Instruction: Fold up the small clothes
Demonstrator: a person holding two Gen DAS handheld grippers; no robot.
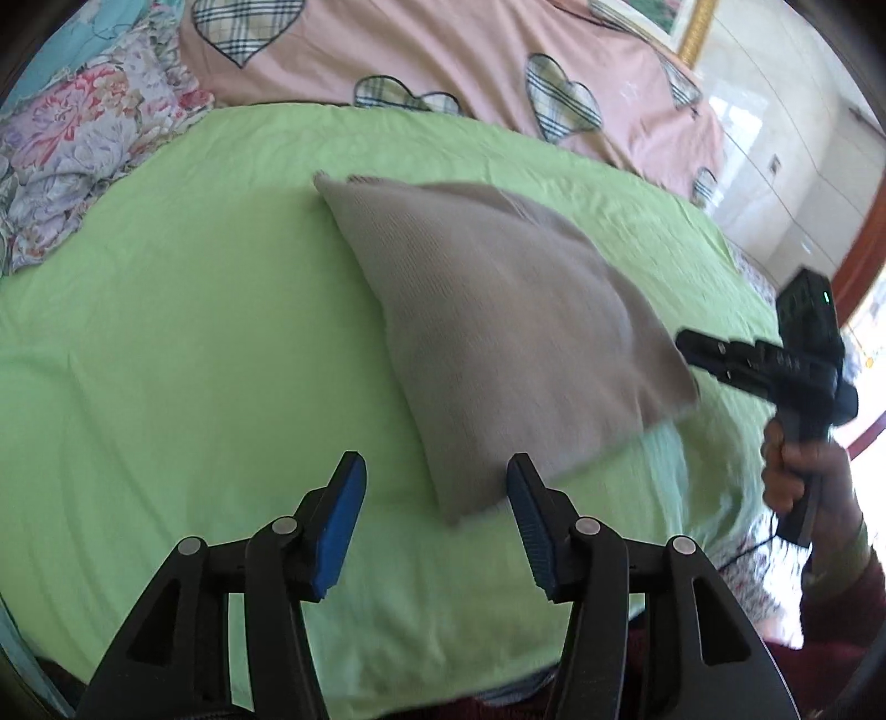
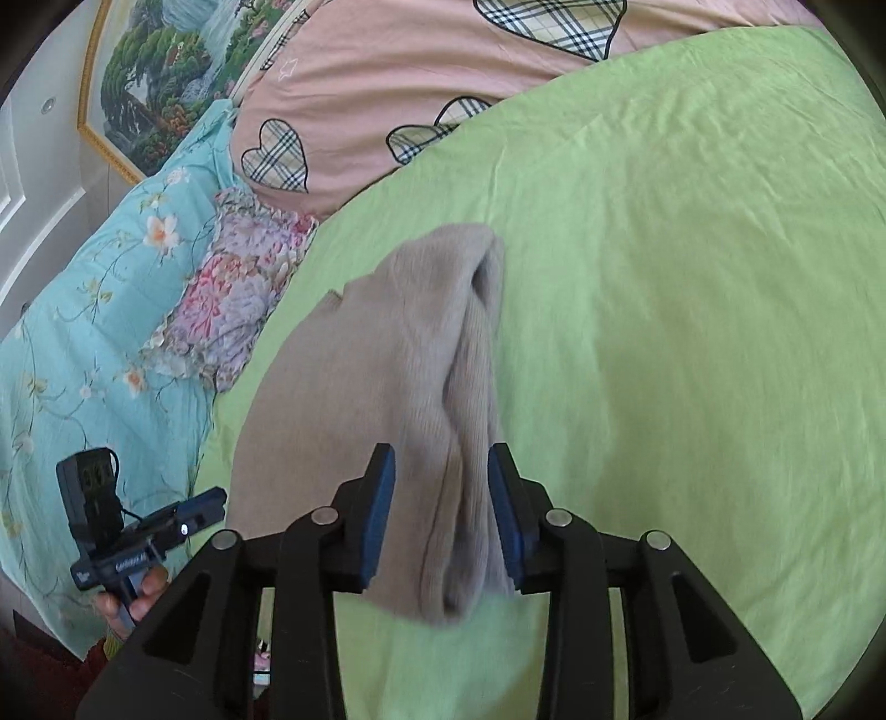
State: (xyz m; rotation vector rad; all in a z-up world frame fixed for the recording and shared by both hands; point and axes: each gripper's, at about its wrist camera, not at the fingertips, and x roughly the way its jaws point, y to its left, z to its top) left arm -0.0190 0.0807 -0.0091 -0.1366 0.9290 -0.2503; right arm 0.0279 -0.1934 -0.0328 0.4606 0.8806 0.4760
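A plain beige knit garment (image 1: 487, 310) lies on a light green sheet (image 1: 183, 310) covering the bed. Behind it, a pale pink cover (image 1: 443, 50) carries heart patches in cream plaid with dark outlines. A quilt (image 2: 94, 310) in turquoise bears small white and orange blossoms, beside a cloth (image 2: 238, 293) printed with pink and lilac flowers. Both pairs of tongs are black with blue pads (image 1: 340, 520). A gold-framed painting (image 2: 160, 83) shows green trees.
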